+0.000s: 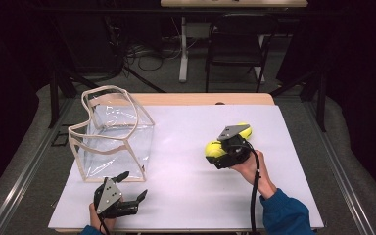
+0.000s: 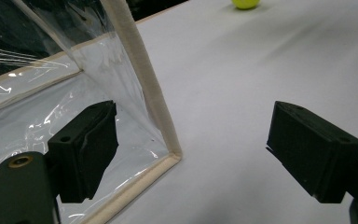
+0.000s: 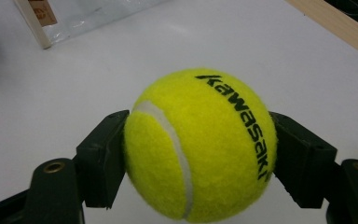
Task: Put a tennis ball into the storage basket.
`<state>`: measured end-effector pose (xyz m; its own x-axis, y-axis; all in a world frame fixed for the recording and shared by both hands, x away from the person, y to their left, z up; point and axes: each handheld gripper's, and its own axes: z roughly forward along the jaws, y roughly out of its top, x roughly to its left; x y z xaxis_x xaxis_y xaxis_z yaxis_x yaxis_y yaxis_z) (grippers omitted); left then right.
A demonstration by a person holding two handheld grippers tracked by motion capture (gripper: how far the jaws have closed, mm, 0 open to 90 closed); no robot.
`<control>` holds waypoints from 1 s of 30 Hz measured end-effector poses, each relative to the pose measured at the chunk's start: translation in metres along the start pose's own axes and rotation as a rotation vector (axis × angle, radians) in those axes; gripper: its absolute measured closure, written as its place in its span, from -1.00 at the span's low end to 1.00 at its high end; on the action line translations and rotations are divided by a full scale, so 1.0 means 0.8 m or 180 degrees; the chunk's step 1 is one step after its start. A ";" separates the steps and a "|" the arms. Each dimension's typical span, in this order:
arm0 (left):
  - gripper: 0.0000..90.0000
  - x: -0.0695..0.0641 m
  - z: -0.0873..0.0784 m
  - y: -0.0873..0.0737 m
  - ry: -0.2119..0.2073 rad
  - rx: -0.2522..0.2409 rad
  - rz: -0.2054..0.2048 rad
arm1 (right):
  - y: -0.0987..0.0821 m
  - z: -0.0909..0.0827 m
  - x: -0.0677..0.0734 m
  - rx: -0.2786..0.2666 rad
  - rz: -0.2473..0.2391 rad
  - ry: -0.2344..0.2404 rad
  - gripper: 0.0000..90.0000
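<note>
We hold a tennis ball (image 3: 200, 144) in our right gripper (image 1: 219, 152), the jaws clamped on its two sides. The ball is bright yellow-green and fuzzy, with a curved white seam and the word "kawasaki" printed in black across it. It hangs just above the white desk (image 1: 186, 147), well to the right of the clear bag (image 1: 111, 133). A second yellow ball (image 1: 245, 131) lies on the desk behind the gripper, farther from the bag. The bag stands open, clear plastic edged in cream trim. Our left gripper (image 1: 129, 188) rests by the bag's near corner, jaws wide apart; one jaw stands in front of the bag's clear wall, the other over bare desk.
</note>
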<state>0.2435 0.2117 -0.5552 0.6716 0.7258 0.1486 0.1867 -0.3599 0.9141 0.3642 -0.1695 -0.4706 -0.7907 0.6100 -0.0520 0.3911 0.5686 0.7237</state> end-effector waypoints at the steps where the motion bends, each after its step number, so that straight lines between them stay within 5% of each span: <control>1: -0.64 0.000 0.000 0.000 0.0001 0.0002 0.0000 | 0.002 0.001 0.000 0.0000 -0.0005 0.0003 -0.42; 30: -0.64 0.002 0.001 0.000 -0.0016 -0.0025 -0.0030 | 0.050 0.021 0.009 0.0014 -0.0159 0.0127 -0.42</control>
<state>0.2448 0.2125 -0.5555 0.6734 0.7262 0.1381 0.1875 -0.3485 0.9184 0.3821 -0.1329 -0.4533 -0.8274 0.5584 -0.0605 0.3526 0.6003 0.7179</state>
